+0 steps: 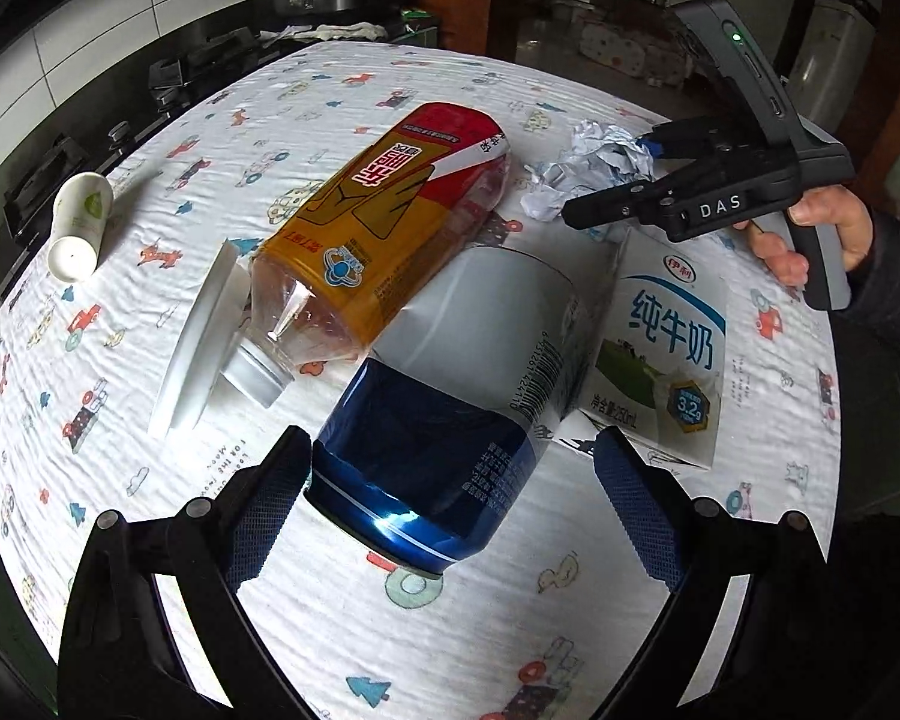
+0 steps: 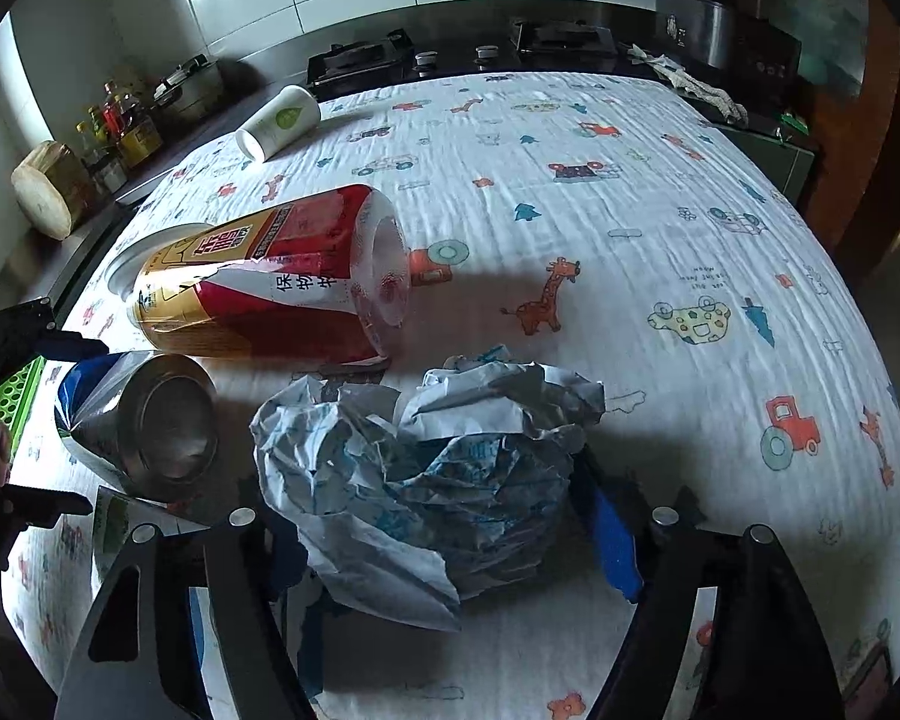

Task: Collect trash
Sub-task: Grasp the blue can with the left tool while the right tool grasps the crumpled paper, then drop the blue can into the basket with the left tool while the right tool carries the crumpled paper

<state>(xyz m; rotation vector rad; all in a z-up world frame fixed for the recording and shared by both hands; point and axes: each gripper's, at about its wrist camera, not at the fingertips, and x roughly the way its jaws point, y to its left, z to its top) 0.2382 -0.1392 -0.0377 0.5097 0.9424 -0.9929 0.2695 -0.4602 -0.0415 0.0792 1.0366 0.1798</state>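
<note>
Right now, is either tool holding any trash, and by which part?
Left tool: open around the blue can, no grip. Crumpled paper lies between the fingers of the right tool; whether they press it cannot be told.

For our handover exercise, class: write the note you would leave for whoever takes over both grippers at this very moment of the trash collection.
Left gripper: open, jaws straddling the blue and white can lying on its side; not gripped yet.
Right gripper: the crumpled paper sits between its jaws; whether the pads press on it cannot be told.
Also on the patterned tablecloth: the yellow and red plastic bottle lying beside the can, the milk carton lying flat on the can's other side, a white tube near the far edge, a white lid by the bottle's neck.
Done: nothing visibly collected.
Left: everything; no bin in view.
</note>
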